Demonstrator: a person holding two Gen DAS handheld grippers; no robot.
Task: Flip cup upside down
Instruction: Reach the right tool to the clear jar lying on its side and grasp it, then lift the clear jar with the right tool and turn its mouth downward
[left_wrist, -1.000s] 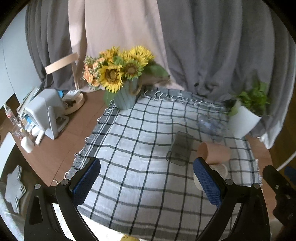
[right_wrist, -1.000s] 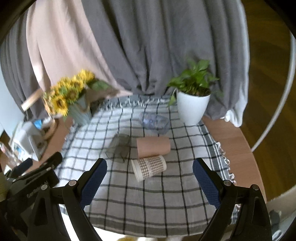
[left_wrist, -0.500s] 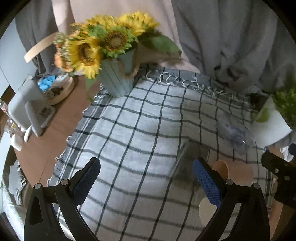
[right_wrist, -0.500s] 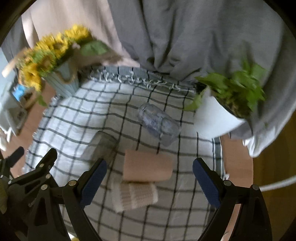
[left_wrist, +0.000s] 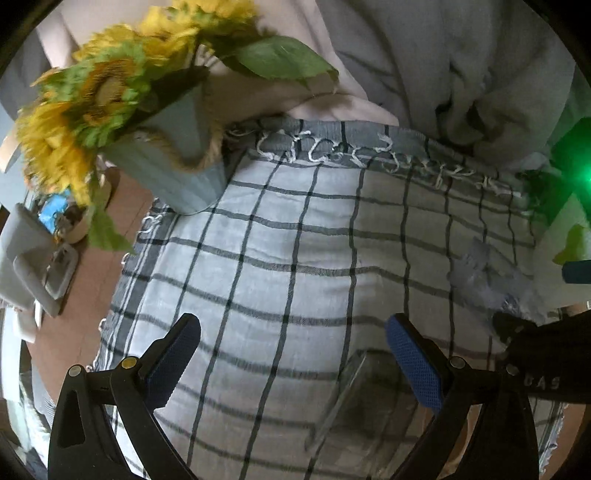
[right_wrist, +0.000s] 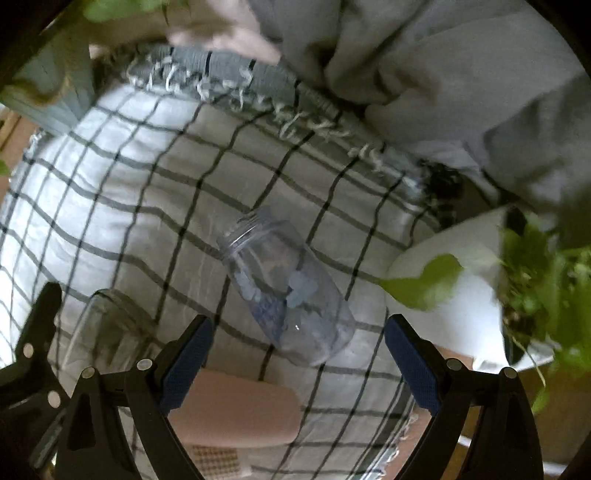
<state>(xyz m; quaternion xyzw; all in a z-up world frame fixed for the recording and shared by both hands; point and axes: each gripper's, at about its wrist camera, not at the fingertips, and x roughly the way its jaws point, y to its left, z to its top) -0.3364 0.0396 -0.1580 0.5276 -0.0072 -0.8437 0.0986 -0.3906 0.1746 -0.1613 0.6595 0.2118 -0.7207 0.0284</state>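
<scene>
Nearest, the right gripper (right_wrist: 297, 356) is spread wide and holds nothing, and the left gripper (left_wrist: 293, 356) is just as wide and empty. Under the right gripper, at the near edge, a checked paper cup (right_wrist: 218, 461) lies on its side, and touching its far side a pink cup (right_wrist: 236, 411) lies on its side too, its length running left to right. To the left, a smoky clear tumbler (left_wrist: 369, 406) lies on its side by the left gripper's right finger. Just beyond the pink cup a clear plastic bottle (right_wrist: 288, 288) lies tilted, mouth pointing far-left, between the right gripper's fingers. All rest on a checked cloth (left_wrist: 295, 236) over the wooden surface (left_wrist: 92, 295). Far right stands a white plant pot (right_wrist: 454, 295); far left, a vase of sunflowers (left_wrist: 173, 155). Grey curtains (right_wrist: 443, 74) hang behind.
</scene>
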